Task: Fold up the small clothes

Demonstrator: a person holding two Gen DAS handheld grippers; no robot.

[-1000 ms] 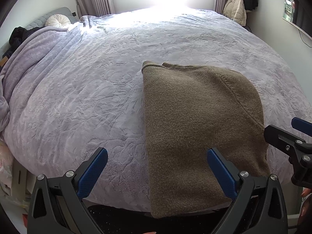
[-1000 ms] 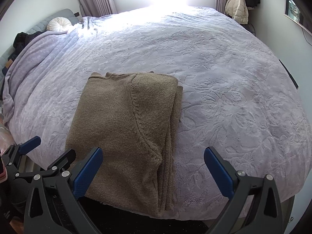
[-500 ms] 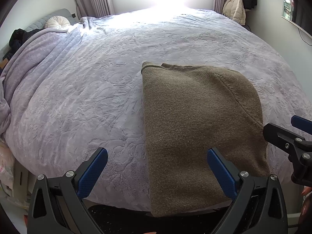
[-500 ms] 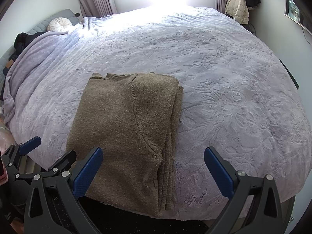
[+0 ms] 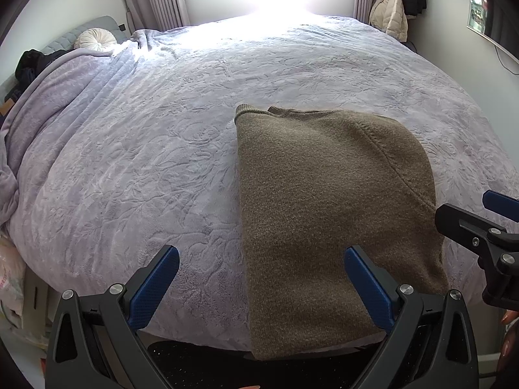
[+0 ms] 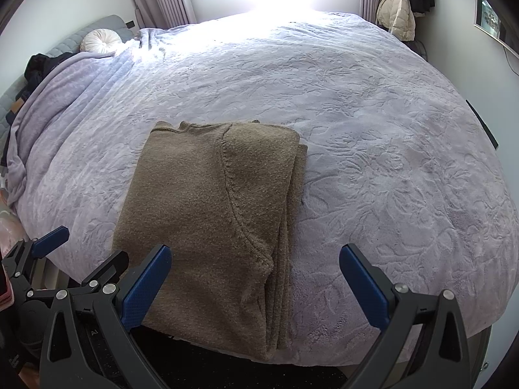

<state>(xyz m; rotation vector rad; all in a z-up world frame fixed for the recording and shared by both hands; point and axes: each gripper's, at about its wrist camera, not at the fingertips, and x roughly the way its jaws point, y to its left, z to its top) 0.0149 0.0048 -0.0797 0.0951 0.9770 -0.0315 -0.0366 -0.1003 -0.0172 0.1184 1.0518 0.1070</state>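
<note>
A folded olive-brown knitted sweater (image 5: 327, 214) lies flat on the pale lavender embossed bedspread (image 5: 162, 149) at the near edge of the bed, its lower end hanging slightly over that edge. The left gripper (image 5: 261, 278) hovers above the near edge with its blue-padded jaws spread wide and holding nothing; its right finger sits over the sweater's near part while its left finger is over bare bedspread. The right gripper (image 6: 254, 274) is likewise spread wide and empty, its left finger over the sweater and its right finger over the bedspread. From the left wrist view the sweater's long left fold edge reads clean and straight, and the other gripper pokes in at the right margin. The right wrist view instead shows the stacked layers along the sweater's right side (image 6: 285, 227) and a curved seam running down the top layer, with the left gripper beside it at the lower left. A round white tufted cushion (image 6: 100, 40) rests near the headboard, and a cream puffy jacket (image 6: 397, 13) hangs by the window.
</note>
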